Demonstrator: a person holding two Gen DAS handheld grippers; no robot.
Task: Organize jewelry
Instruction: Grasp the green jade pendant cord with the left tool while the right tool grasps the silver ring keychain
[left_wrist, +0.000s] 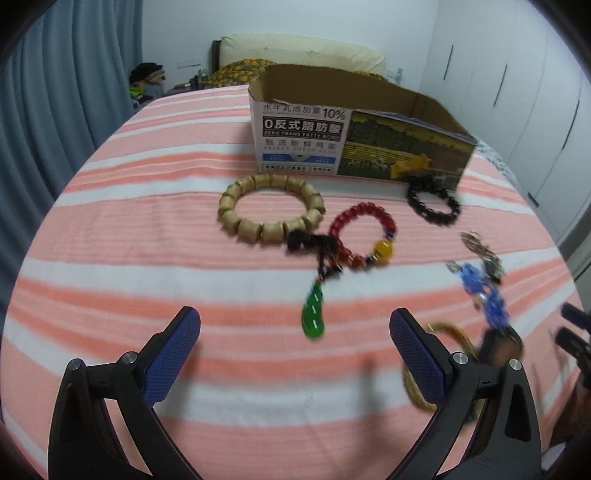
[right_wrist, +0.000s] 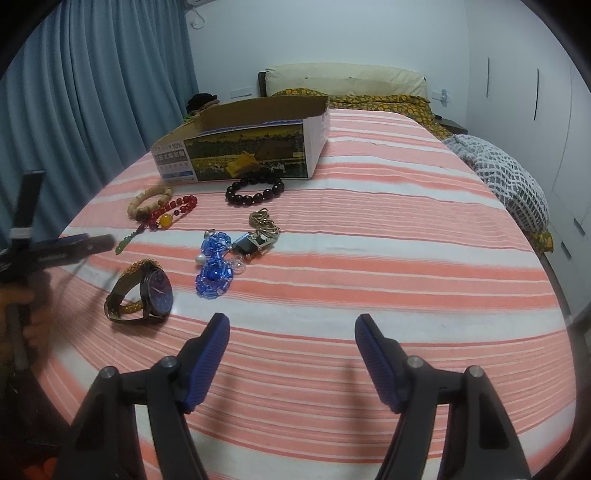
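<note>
Jewelry lies spread on the striped bedspread in front of an open cardboard box (left_wrist: 299, 136) (right_wrist: 251, 155). My left gripper (left_wrist: 294, 319) is open, and a green pendant (left_wrist: 313, 314) on a dark cord lies just ahead between its fingertips, untouched. Beyond it are a wooden bead bracelet (left_wrist: 271, 208), a red bead bracelet (left_wrist: 364, 236) and a black bead bracelet (left_wrist: 434, 201). My right gripper (right_wrist: 292, 321) is open over bare bedspread with nothing in it. To its front left lie a watch (right_wrist: 147, 291), blue crystal beads (right_wrist: 214, 273) and a gold chain (right_wrist: 264, 221).
The left gripper (right_wrist: 88, 245) and the hand holding it (right_wrist: 18, 302) show at the left edge of the right wrist view. A crocheted blanket (right_wrist: 509, 184) lies at the bed's right edge. Pillows are at the far end, curtains on the left, wardrobe doors on the right.
</note>
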